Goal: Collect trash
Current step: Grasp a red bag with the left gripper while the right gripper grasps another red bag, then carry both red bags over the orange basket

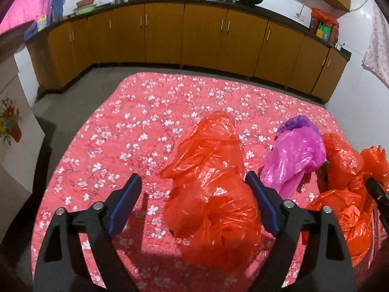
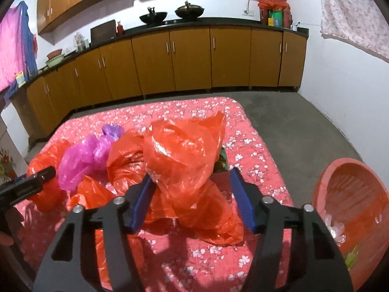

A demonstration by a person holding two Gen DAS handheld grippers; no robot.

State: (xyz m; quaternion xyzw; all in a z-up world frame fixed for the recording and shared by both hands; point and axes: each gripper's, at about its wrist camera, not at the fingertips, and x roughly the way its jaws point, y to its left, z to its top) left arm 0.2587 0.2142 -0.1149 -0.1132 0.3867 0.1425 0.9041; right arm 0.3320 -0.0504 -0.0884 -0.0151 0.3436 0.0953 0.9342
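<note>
Several crumpled plastic bags lie on a table under a pink flowered cloth [image 1: 136, 126]. In the left wrist view an orange bag [image 1: 211, 194] sits between the wide jaws of my left gripper [image 1: 193, 176]; the left pad stands clear of it, so the gripper is open. To its right lie a pink bag [image 1: 294, 158], a purple bag [image 1: 295, 121] and more orange plastic [image 1: 340, 194]. In the right wrist view my right gripper [image 2: 192, 174] straddles a tall orange bag [image 2: 187, 150]; the left pad touches it, the right pad is apart. The pink bag [image 2: 82, 160] lies to the left.
A red plastic basin [image 2: 352, 189] holding clear wrappers stands on the grey floor right of the table. Yellow-brown kitchen cabinets [image 1: 201, 31] with woks on the counter run along the far wall. A dark patterned item [image 2: 221, 163] peeks out behind the tall orange bag.
</note>
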